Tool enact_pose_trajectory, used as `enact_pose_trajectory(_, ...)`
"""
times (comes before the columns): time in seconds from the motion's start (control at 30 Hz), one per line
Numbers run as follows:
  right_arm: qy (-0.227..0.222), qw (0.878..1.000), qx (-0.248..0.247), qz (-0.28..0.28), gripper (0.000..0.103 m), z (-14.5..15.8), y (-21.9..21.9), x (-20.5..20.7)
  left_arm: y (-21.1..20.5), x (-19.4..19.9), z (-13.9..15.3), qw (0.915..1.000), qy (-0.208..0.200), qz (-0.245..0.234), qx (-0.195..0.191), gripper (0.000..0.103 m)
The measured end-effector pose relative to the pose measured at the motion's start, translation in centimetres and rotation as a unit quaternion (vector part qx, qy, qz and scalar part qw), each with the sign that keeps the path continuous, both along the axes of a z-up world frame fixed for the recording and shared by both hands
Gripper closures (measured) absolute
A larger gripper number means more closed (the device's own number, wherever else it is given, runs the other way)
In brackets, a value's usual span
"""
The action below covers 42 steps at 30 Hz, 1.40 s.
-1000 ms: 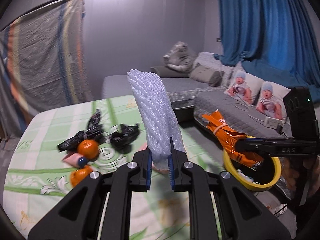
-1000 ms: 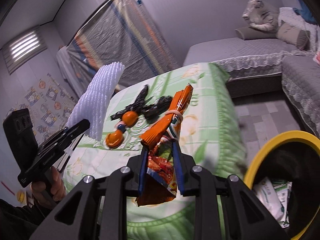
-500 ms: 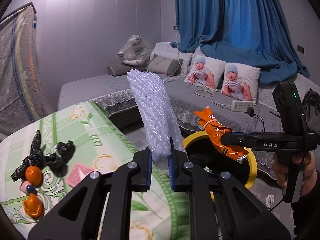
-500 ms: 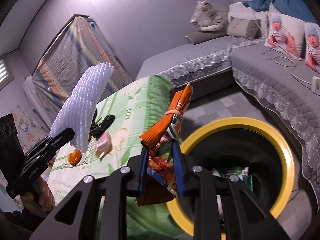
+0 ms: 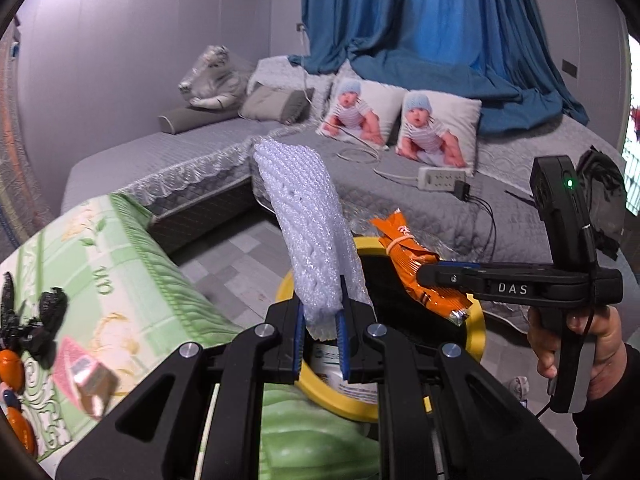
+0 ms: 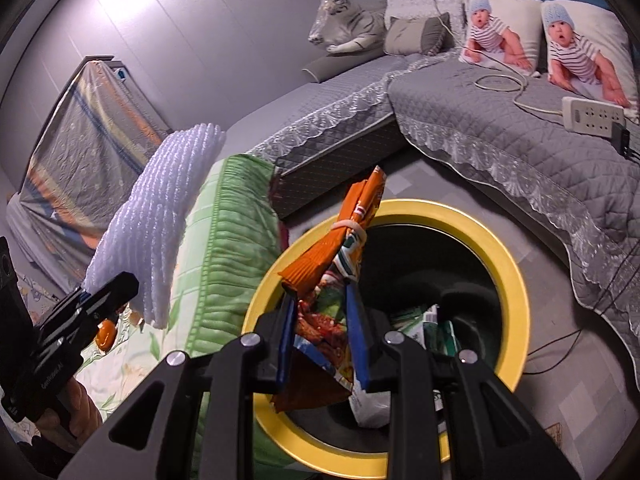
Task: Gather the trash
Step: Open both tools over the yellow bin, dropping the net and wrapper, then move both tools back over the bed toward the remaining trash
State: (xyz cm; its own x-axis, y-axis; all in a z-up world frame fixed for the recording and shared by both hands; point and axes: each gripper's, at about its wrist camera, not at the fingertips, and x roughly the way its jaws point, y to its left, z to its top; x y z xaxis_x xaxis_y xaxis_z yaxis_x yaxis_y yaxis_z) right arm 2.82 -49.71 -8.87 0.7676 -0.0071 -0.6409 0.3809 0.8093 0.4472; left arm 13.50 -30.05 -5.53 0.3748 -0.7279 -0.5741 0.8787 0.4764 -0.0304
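Grey quilted sofas and a blue curtain fill the room beyond our two tongs. Our left gripper is clenched on the base of a white foam net, which stands up from the jaws, beside the green table cloth. Our right gripper grasps an orange snack bag tied with a rubber band. Just beyond and beneath both tongs sits the yellow-rimmed bin, with wrappers lying inside. To the left gripper's left, black and orange trash lies on the cloth.
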Motion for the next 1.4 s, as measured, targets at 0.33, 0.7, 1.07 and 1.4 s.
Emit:
enact_pose_trajectory(0.33,0.019,0.999,0.016,-0.021,0.080,-1.9,-1.4,-0.6,-3.9,0.7,-4.0,0.9984,0.046,-0.022,0.025,0.090)
enact_pose_trajectory(0.7,0.024,0.997,0.016,-0.070,0.052,-2.1,-3.2,-1.8,-4.1,2.1,-4.3,0.9981,0.058,0.021,0.004,0.024)
enact_pose_trajectory(1.07,-0.020,0.995,-0.020,-0.100,0.035,0.1,-3.1,-3.4,2.1,3.8,-1.2,0.9881,0.001,0.145,-0.050,0.008)
enact_pose_trajectory(1.4,-0.097,0.983,-0.115,0.104,0.008,4.1,6.8,3.4,18.4,5.3,4.2,0.9422,-0.126,0.291,-0.107,0.008)
